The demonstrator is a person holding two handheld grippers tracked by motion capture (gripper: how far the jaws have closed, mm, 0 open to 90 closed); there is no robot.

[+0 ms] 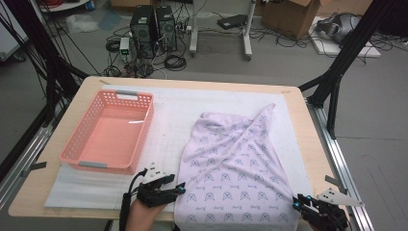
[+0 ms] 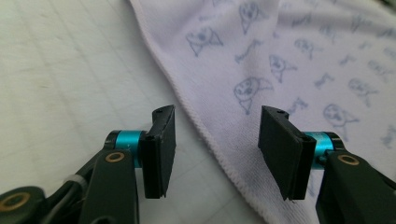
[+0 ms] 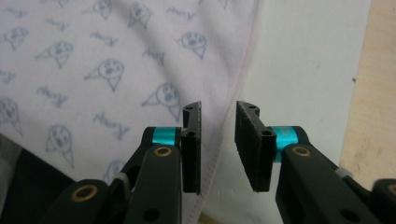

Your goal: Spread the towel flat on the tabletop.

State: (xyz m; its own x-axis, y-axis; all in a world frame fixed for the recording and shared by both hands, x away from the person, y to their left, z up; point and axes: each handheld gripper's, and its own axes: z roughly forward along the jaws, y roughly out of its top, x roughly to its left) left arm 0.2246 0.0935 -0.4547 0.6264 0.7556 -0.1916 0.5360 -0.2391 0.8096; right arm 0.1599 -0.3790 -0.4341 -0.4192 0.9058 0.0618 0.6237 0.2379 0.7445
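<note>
My left tongs [image 2: 212,149] stand released, their two black pads apart, with the hemmed left edge of the towel [image 2: 289,70] running up between them; neither pad presses on the cloth. In the high view these left tongs [image 1: 180,187] sit at the lower middle of the frame, just beside the towel's near left corner, with my hand [image 1: 144,211] coming up from the bottom edge.

My right tongs [image 3: 218,144] are also released, with a narrower gap. The towel's right hem passes through that gap, close to the left pad, and I cannot tell whether it touches it. In the high view the right tongs [image 1: 294,204] sit at the lower right, at the towel's near right corner.

The towel [image 1: 235,163] is pale lilac with a small blue printed pattern. It lies spread on a white mat [image 1: 168,115] in the centre and lower right of the high view, its near edge hanging over the front of the worktop [image 1: 308,139], its far end rumpled into folds.

A pink slotted basket [image 1: 79,151] rests on the mat at the left of the frame, well apart from the towel.
</note>
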